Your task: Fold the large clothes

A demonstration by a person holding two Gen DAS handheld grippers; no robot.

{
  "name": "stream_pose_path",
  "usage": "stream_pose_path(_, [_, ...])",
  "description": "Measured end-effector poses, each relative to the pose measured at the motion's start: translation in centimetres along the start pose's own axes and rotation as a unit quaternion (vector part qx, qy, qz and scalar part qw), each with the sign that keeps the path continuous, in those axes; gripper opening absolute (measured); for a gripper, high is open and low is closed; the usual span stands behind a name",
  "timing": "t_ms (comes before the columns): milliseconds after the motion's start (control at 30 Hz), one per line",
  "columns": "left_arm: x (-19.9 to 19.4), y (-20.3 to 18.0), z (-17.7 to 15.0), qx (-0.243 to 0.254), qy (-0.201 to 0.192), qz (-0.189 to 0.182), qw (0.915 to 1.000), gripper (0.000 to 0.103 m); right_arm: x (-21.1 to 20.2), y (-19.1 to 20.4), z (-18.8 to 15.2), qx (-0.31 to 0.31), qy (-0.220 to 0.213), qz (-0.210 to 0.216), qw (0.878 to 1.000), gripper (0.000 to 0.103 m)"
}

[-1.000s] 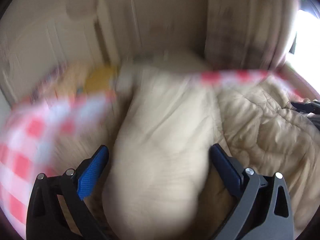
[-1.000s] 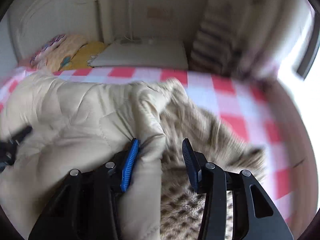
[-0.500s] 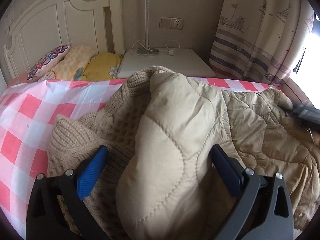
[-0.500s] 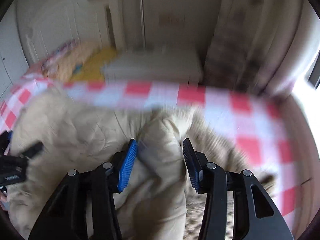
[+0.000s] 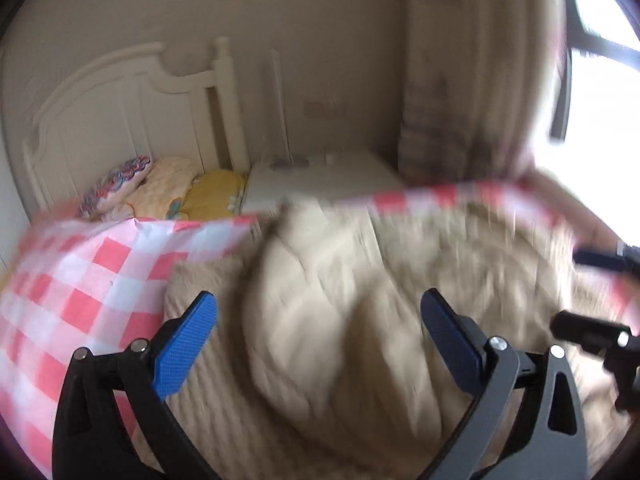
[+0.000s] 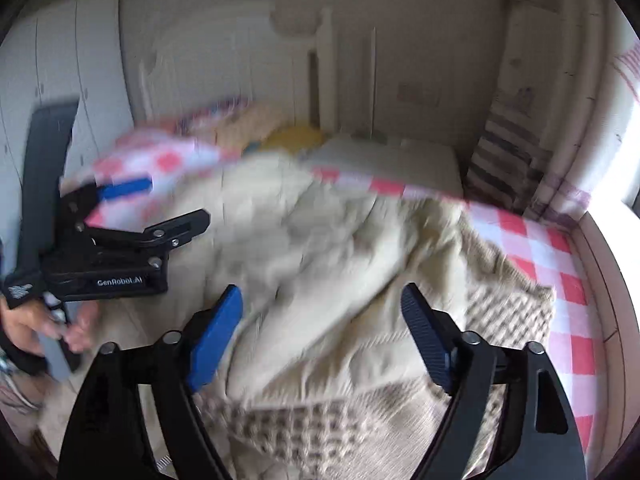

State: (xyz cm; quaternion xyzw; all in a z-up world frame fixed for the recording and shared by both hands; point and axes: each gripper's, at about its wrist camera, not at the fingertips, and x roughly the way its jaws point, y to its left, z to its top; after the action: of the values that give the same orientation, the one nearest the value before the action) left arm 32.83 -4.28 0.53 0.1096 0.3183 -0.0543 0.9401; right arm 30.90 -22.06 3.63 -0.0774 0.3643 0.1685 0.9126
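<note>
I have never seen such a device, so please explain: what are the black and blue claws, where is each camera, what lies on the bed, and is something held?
A person holds two hand tools, each a two-finger gripper with a fisheye camera looking along its blue fingers. One picture comes from the left gripper, the other from the right gripper; there the left one also shows at the side, in a hand. On the red-checked cloth lies a beige quilted jacket over a knitted sweater. Both grippers are open and hold nothing.
</note>
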Motion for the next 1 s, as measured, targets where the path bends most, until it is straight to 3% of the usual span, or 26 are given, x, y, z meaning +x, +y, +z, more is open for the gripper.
stream_pose_path(67, [2.4,-1.8,-1.9,0.051,0.062,0.013,0.9967,0.101,3.2,-0.2,-1.7,0.016,0.072,-0.019,0.997,0.084])
stream_pose_path(200, [0.7,0.0,-3.1,-0.001,0.051,-0.009,0.9986,0.101,0.0,-0.9,-2.8,0.078,0.034,-0.002,0.996,0.084])
stream_pose_path(300, [-4.9,1.7,-3.5,-0.031,-0.020,0.017,0.9992,0.101,-4.7,-0.2,-3.9,0.074,-0.013,-0.002,0.997,0.086])
stream_pose_path(367, [-7.5,2.1,-4.7,-0.032,-0.035,0.033,0.9983,0.101,-6.8,-0.1,-5.3,0.067,-0.026,0.006,0.997,0.087])
stream_pose_path(533, [-10.8,2.3,-10.9,-0.028,-0.002,0.055,0.9981,0.101,-8.3,0.6,-10.4,0.060,0.005,0.010,0.998,0.087])
stream_pose_path(633, [-9.1,2.0,-15.1,-0.006,0.076,0.073,0.9944,0.101,-5.8,0.3,-13.5,0.055,0.080,-0.045,0.994,0.087])
stream_pose_path(667, [-8.8,2.1,-16.1,-0.003,0.088,0.075,0.9933,0.101,-5.5,0.0,-14.3,0.049,0.073,-0.048,0.995,0.087])
stream_pose_path(733, [-10.0,2.8,-16.5,-0.020,0.069,0.064,0.9954,0.101,-6.0,-0.4,-15.1,0.054,0.043,-0.038,0.997,0.087])
stream_pose_path(1000, [-12.4,4.1,-18.4,-0.017,0.064,0.066,0.9956,0.101,-8.0,-0.4,-17.2,0.045,0.045,-0.028,0.998,0.087])
